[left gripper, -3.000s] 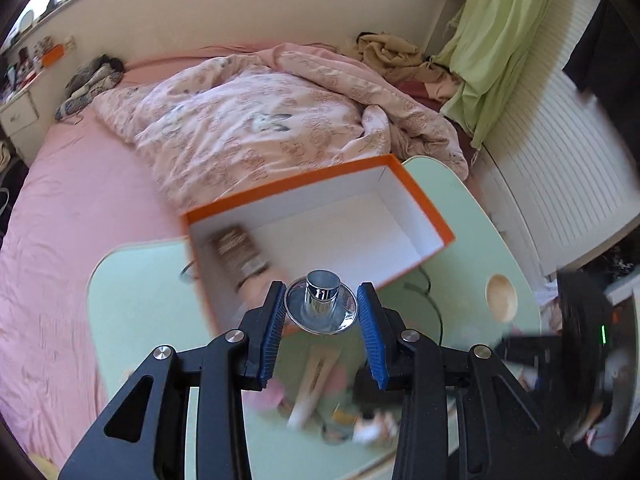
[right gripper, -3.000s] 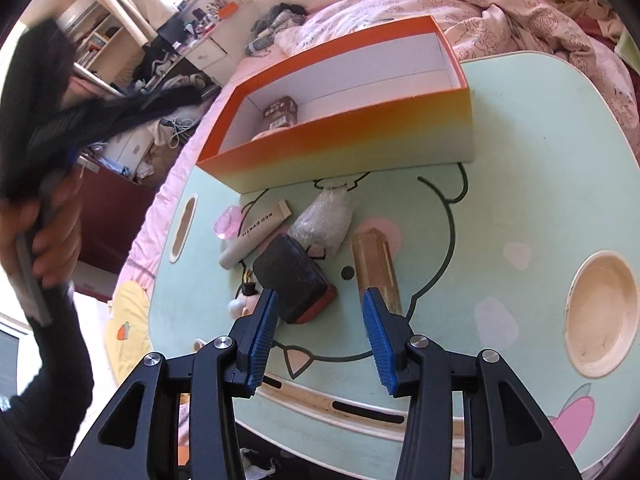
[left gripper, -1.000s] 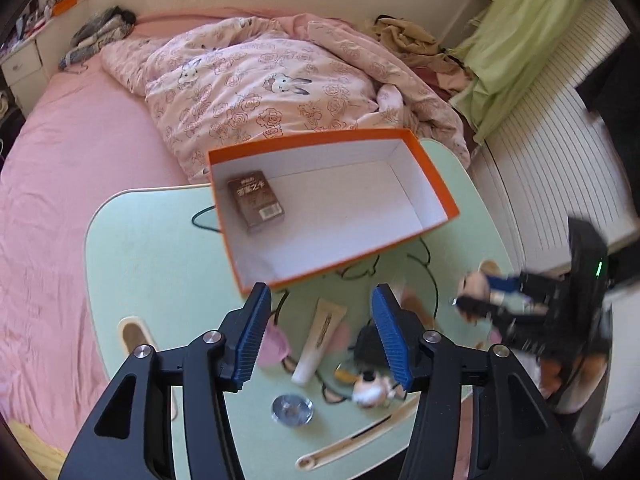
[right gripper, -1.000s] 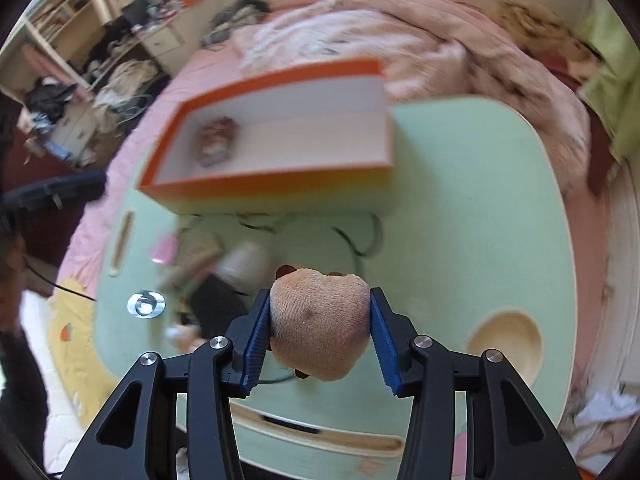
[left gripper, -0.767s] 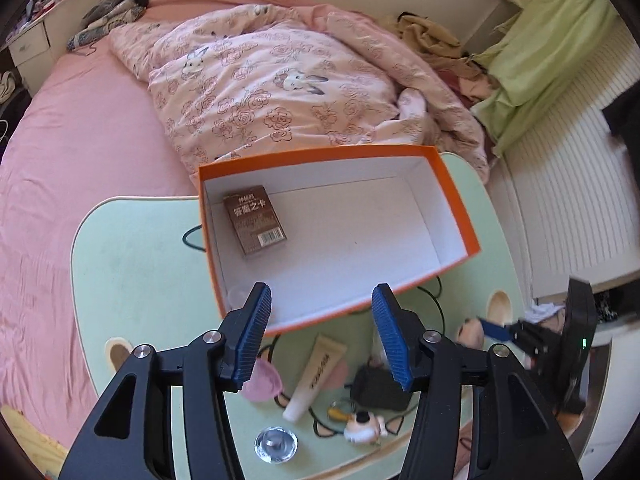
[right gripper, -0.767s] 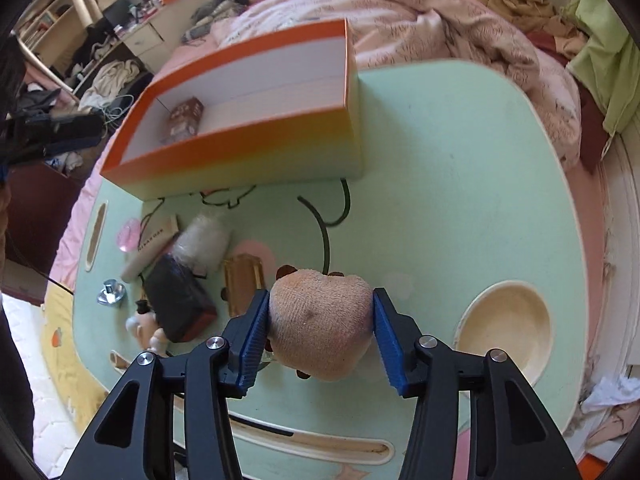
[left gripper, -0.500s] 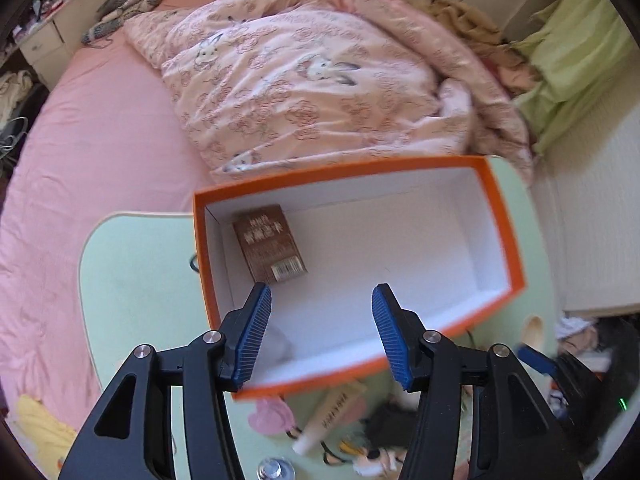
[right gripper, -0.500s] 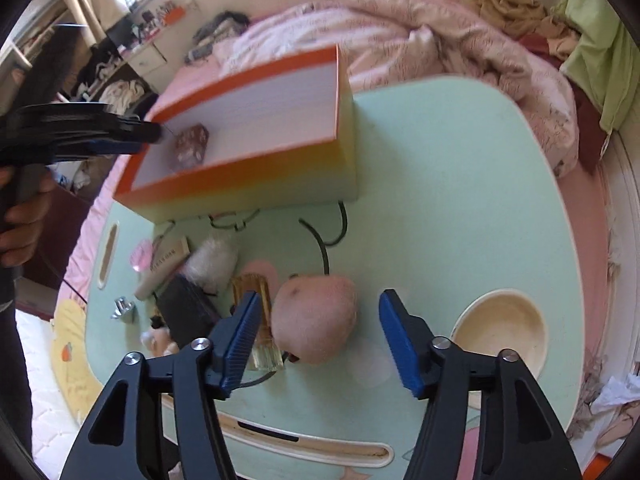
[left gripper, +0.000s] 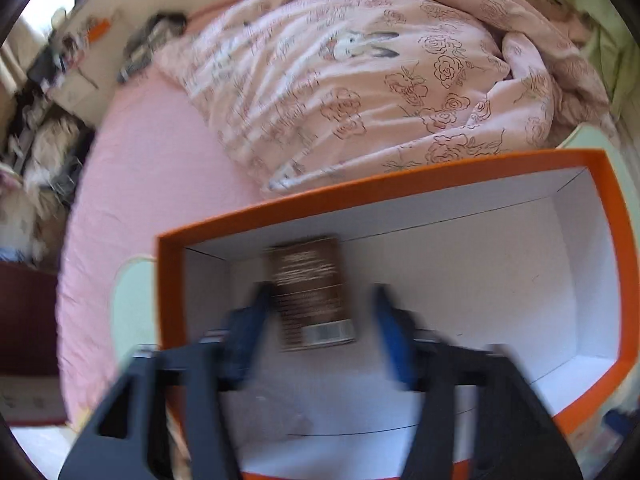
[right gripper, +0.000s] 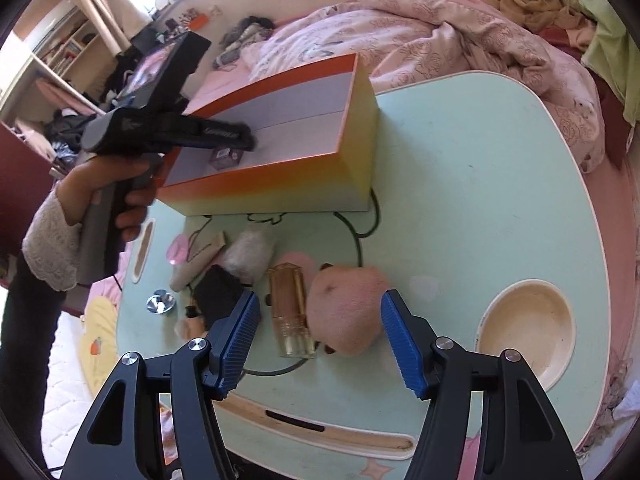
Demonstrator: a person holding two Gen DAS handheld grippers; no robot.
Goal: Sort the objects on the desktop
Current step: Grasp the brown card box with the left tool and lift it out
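Observation:
An orange box (left gripper: 384, 188) with a white inside holds a brown packet (left gripper: 310, 292). My left gripper (left gripper: 318, 334) is open and blurred, inside the box with the packet between its fingers; it also shows in the right wrist view (right gripper: 224, 132) over the box (right gripper: 280, 184). My right gripper (right gripper: 320, 338) is open above a pink plush toy (right gripper: 346, 308) lying on the green table (right gripper: 480, 184). Beside the toy lie an amber bottle (right gripper: 290, 312), a black object (right gripper: 218, 294), a white fluffy bag (right gripper: 248, 254), a cream tube (right gripper: 198, 258) and a silver knob (right gripper: 160, 302).
A round cream dish recess (right gripper: 528, 326) sits in the table at right. A pink disc (right gripper: 178, 250) and a small figure (right gripper: 188, 322) lie at the table's left. A bed with a pink quilt (left gripper: 360, 80) is behind the table.
My right gripper let go of the plush toy and opened; the toy now lies on the table. My left gripper moved down into the box around the brown packet.

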